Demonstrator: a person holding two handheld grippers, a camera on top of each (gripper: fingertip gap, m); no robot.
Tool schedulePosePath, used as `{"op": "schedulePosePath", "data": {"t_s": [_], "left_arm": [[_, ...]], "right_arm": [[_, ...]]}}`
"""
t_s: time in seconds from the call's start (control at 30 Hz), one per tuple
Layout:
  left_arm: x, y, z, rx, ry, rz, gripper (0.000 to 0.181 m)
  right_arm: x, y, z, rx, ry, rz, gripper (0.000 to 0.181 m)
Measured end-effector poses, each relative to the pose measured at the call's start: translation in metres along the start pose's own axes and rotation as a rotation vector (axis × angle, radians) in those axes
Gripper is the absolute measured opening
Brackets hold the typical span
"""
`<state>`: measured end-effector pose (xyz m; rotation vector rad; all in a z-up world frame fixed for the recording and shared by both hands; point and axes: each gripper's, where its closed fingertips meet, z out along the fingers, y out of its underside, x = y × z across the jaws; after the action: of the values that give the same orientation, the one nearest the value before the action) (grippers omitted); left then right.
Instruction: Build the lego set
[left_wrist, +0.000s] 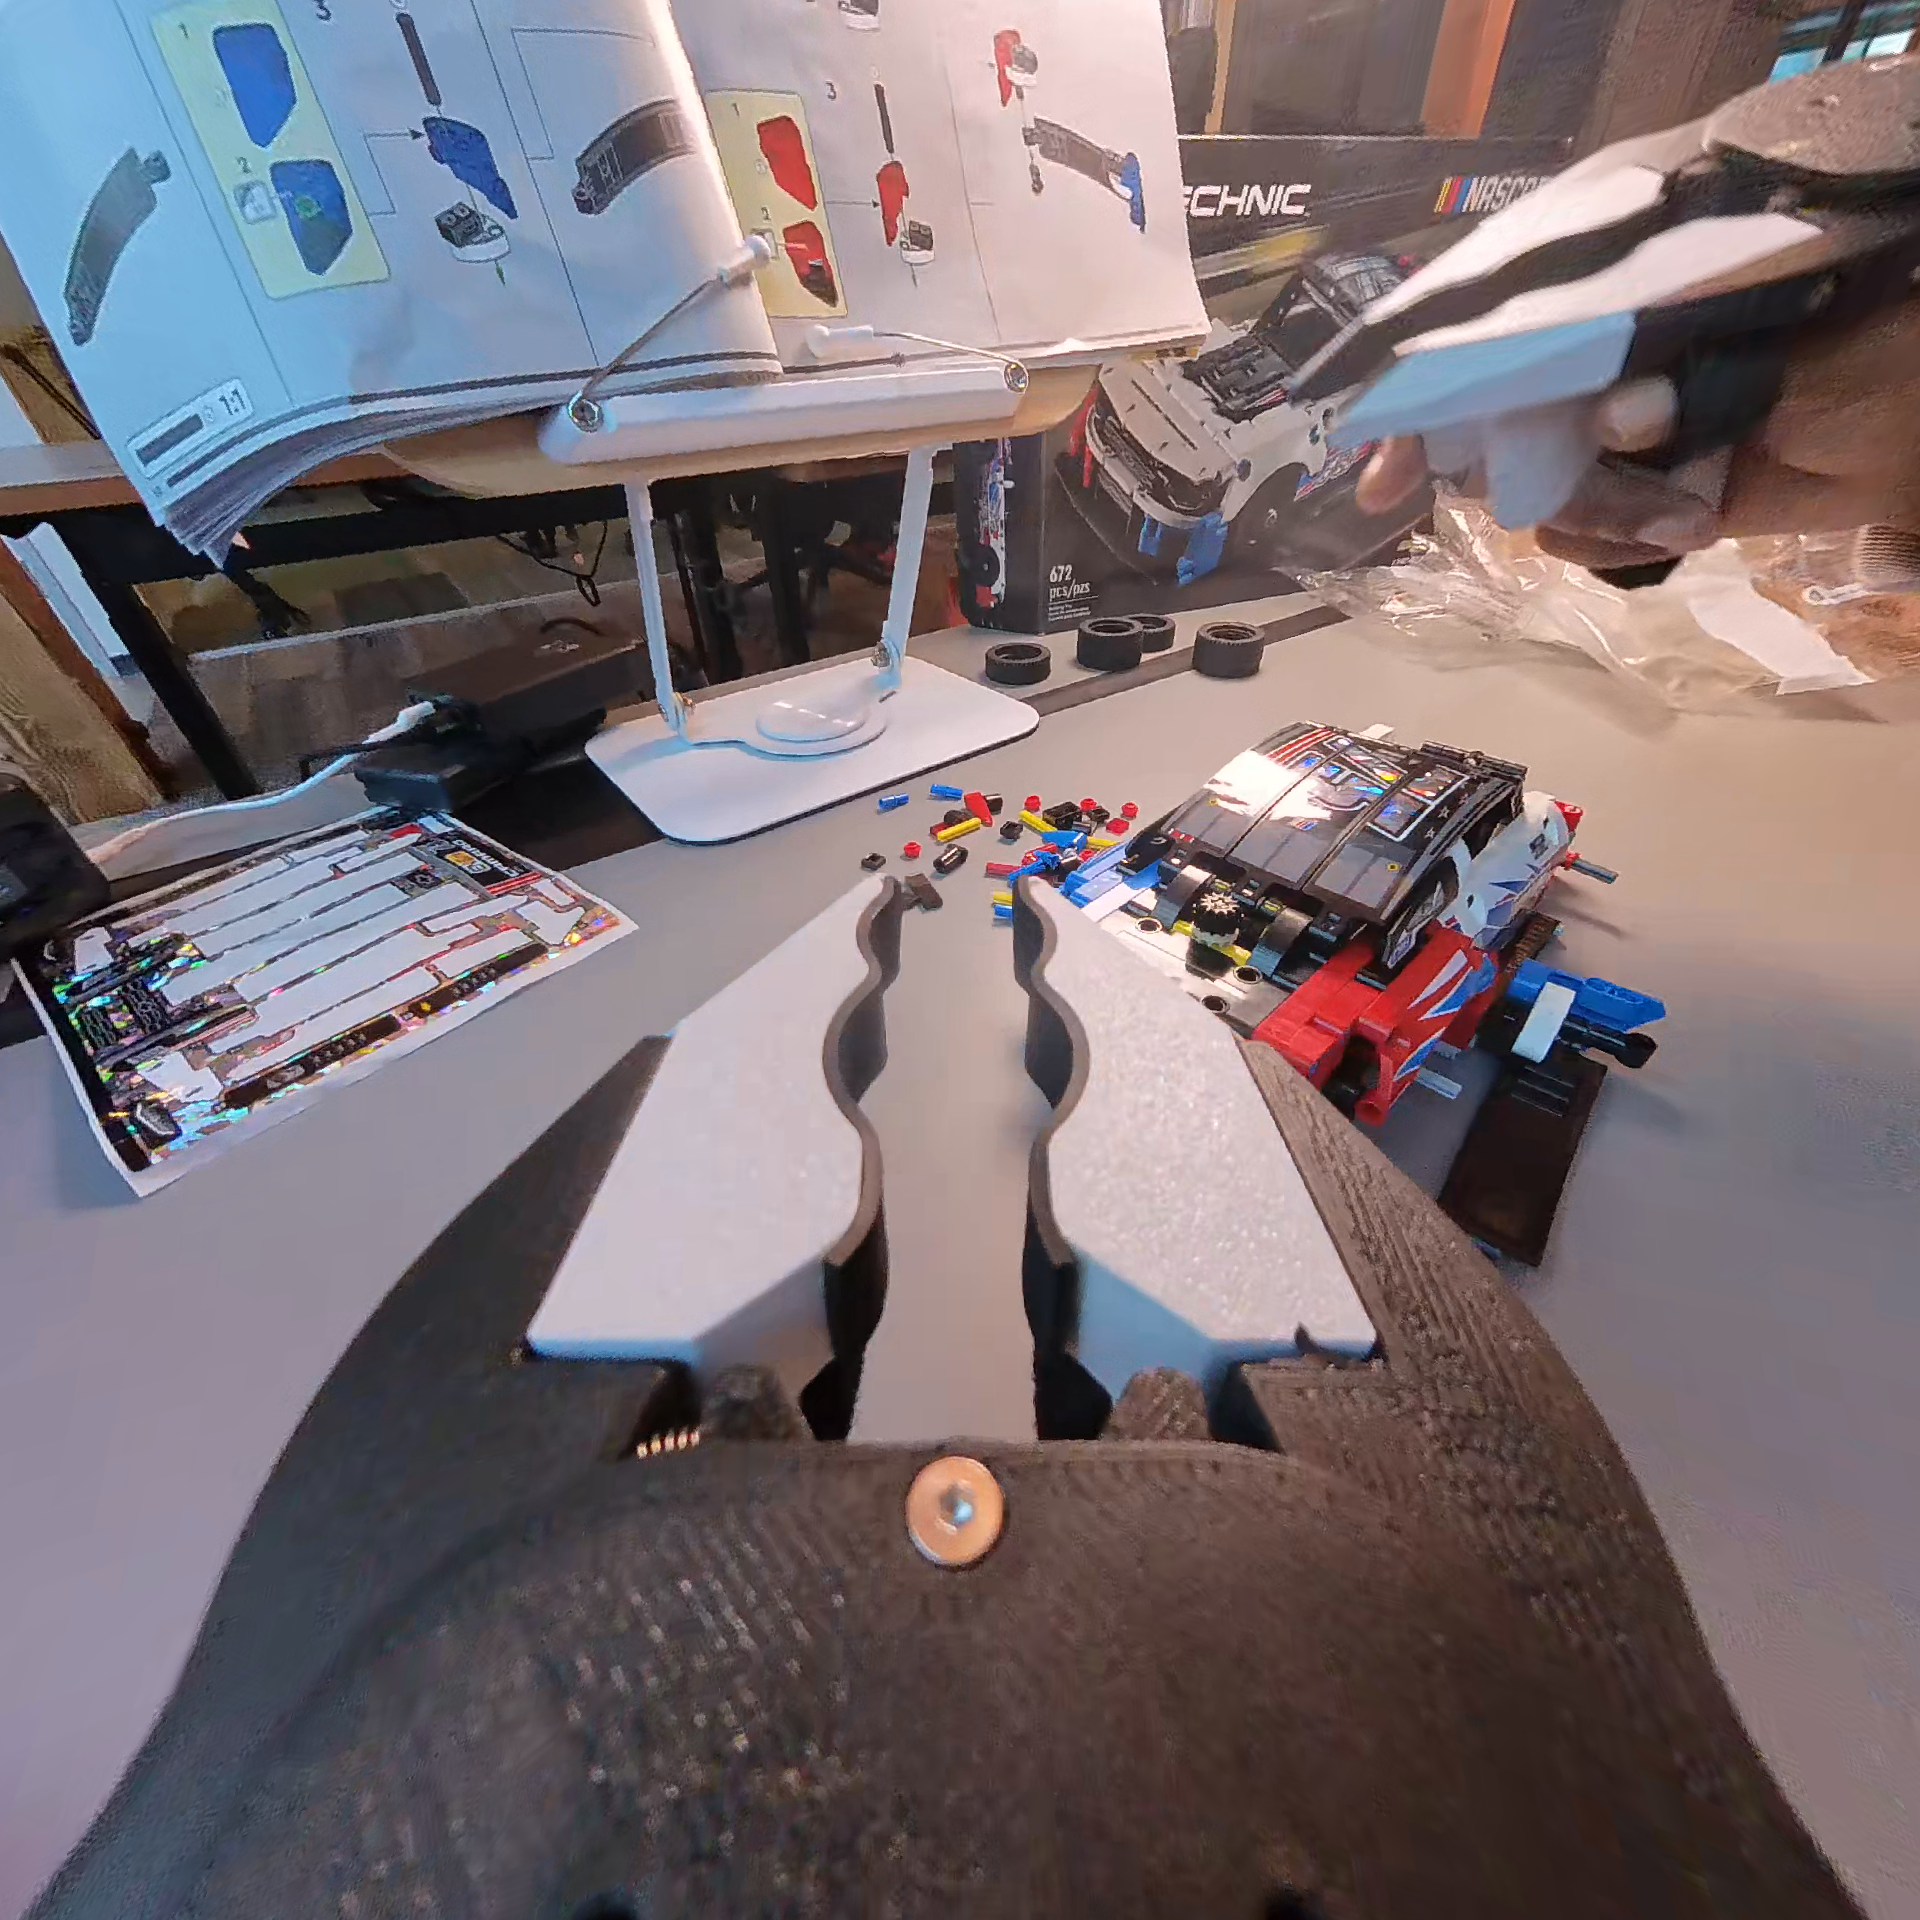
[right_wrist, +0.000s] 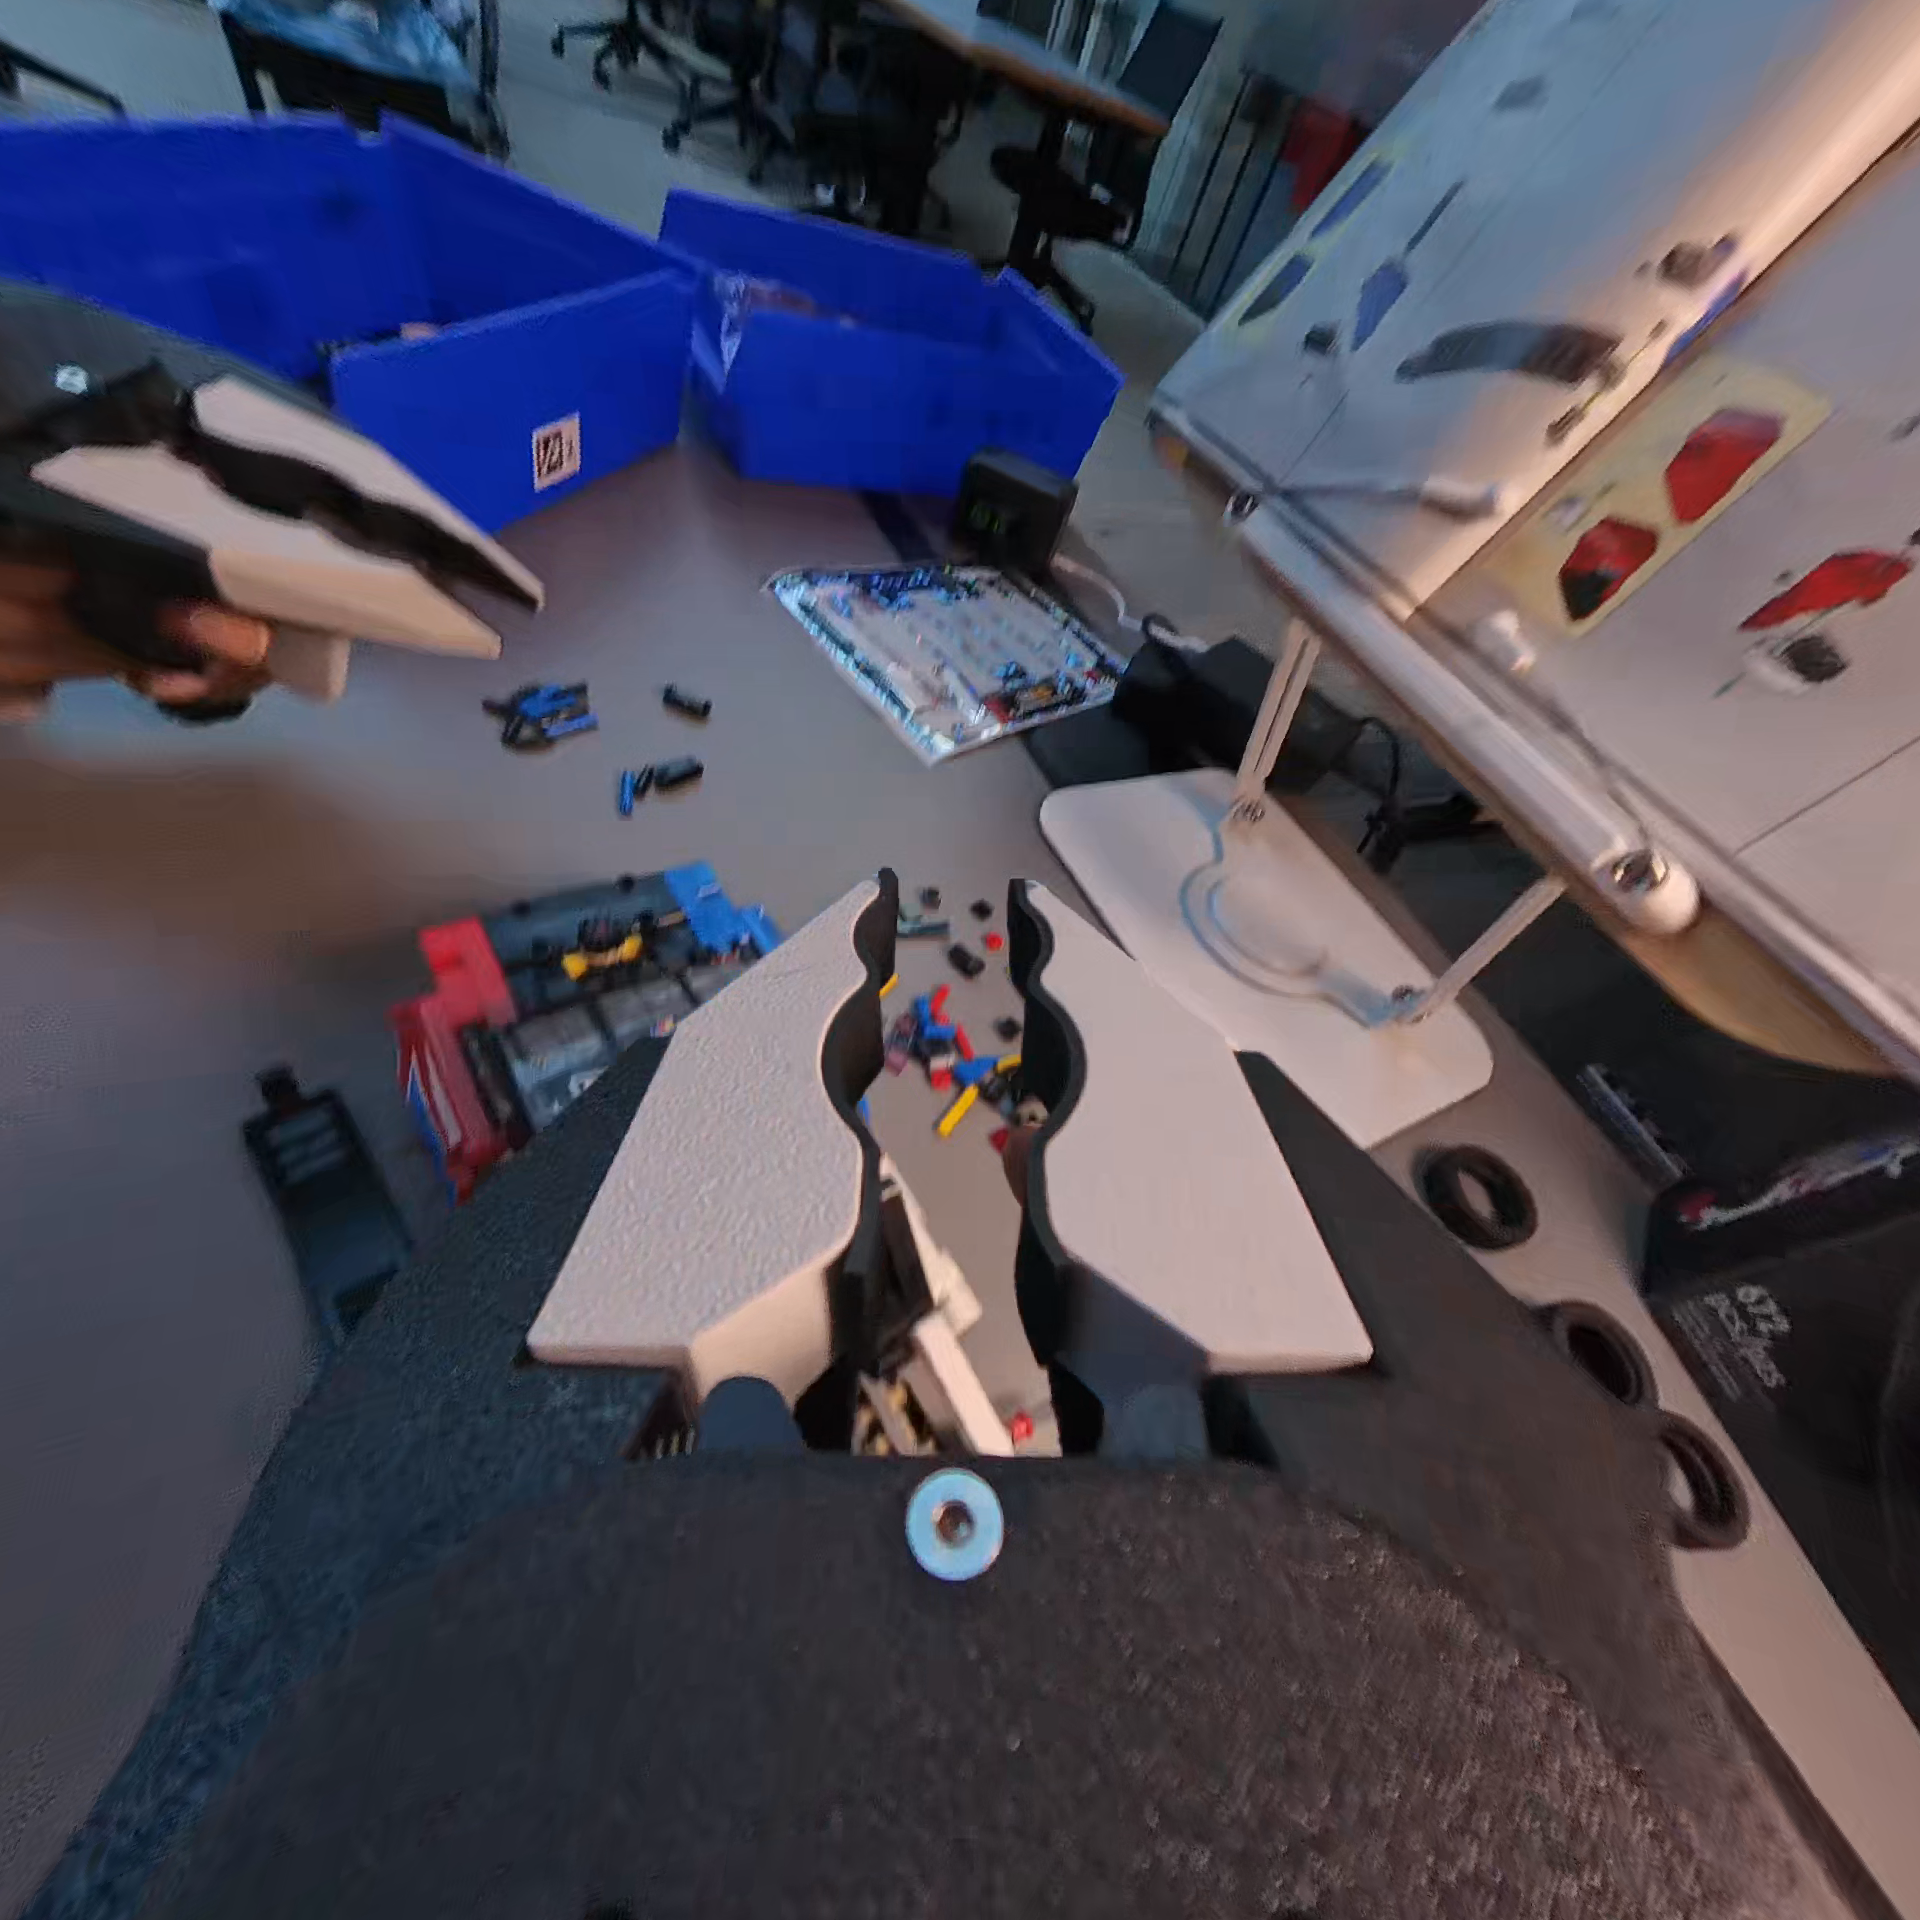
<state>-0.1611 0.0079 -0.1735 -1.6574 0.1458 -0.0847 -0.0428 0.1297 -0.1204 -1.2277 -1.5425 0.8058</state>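
The left gripper (left_wrist: 951, 894) is held above the grey bench (left_wrist: 312, 1299) with its 2 fingers apart and nothing between them; a small dark piece (left_wrist: 921, 891) lies on the bench just beyond the left fingertip, apart from it. The partly built lego car (left_wrist: 1371, 914), black on top with red, white and blue sides, sits on the bench ahead and to the right of this gripper; a scatter of loose small parts (left_wrist: 997, 826) in red, blue, yellow and black lies directly ahead of the fingertips, beside the car. A used sticker sheet (left_wrist: 301, 977) lies ahead and to the left; the white book stand (left_wrist: 810, 748) with the open instruction booklet (left_wrist: 499, 187) stands farther ahead; 3 black tyres (left_wrist: 1122, 644) and the product box (left_wrist: 1195, 468) sit beyond the car; crumpled clear bags (left_wrist: 1662, 613) lie far right.

The right gripper (right_wrist: 951, 899) is raised over the bench, its fingers likewise parted and empty; this view is blurred. The loose parts appear beneath and between its fingers, the car below and to its left. 2 blue bins (right_wrist: 852, 384) stand far ahead of it; in the left wrist view this gripper (left_wrist: 1320, 400) shows at upper right, held in a hand (left_wrist: 1662, 468).
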Motion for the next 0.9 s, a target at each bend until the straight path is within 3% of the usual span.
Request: {"op": "schedulePosePath", "data": {"t_s": [0.13,0.27,0.5,0.9], "left_arm": [[0.007,0.009,0.006,-0.023,0.029,-0.004,0.018],[0.022,0.018,0.004,-0.041,0.06,0.016,0.017],[0.019,0.018,-0.004,-0.035,0.04,0.027,0.016],[0.014,0.019,-0.004,-0.035,0.045,-0.009,0.017]], "right_arm": [[0.011,0.061,-0.003,-0.177,-0.017,-0.071,0.009],[0.029,0.103,0.026,-0.308,-0.124,-0.09,0.009],[0.03,0.129,0.085,-0.395,-0.312,-0.055,0.011],[0.025,0.142,0.102,-0.483,-0.406,-0.009,0.007]]}}
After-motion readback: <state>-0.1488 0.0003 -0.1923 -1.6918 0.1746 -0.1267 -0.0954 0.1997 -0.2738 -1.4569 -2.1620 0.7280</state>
